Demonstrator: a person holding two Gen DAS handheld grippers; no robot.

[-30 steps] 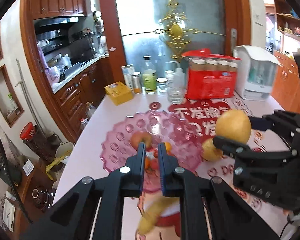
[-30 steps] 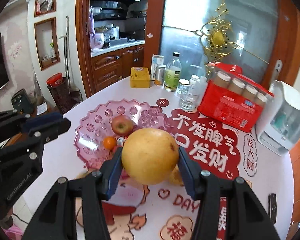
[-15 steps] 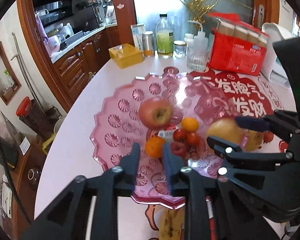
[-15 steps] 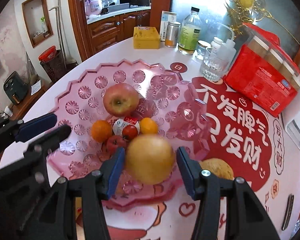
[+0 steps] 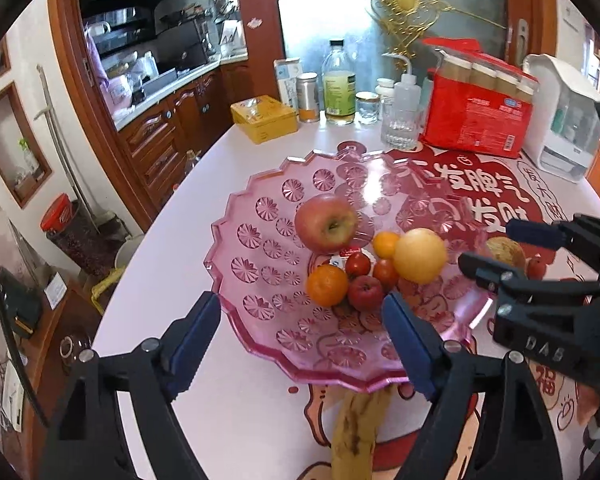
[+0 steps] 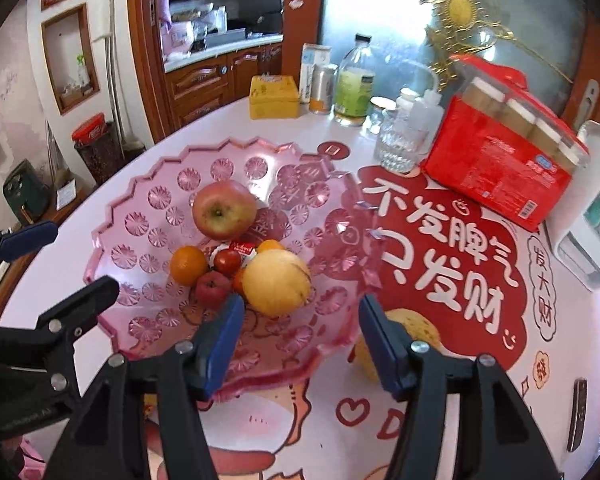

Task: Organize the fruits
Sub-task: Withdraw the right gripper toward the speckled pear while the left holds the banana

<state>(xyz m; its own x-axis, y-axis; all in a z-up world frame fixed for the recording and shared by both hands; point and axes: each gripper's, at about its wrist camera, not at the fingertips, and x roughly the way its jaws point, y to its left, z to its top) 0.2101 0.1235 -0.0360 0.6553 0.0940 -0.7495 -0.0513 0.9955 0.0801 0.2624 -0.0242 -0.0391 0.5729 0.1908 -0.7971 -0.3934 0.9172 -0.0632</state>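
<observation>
1. Since half a second ago, the right gripper [image 6: 298, 340] is no longer clamping the large round yellow pear [image 6: 277, 282]; its blue-padded jaws are now standing wide apart, and the pear is sitting in the pink scalloped glass fruit dish [image 6: 140, 200]. The left gripper [image 5: 300, 340] has also spread from nearly closed to wide open.
2. Going left to right in the right wrist view, a small round orange tangerine [image 6: 188, 265] is lying in the dish beside two small red fruits [image 6: 213, 288], with a red-yellow apple [image 6: 224, 210] sitting behind them.
3. The yellow pear is resting just right of this cluster, touching it, near the dish's middle.
4. The open right gripper is hovering over the dish's near rim, holding nothing.
5. A second yellowish pear [image 6: 416, 324] is lying on the white bench [image 6: 480, 360] just outside the dish, partly hidden by the right finger.
6. In the left wrist view, a spotted yellow banana [image 5: 356, 428] is lying on the bench under the dish's near edge, between the left gripper's open fingers.
</observation>
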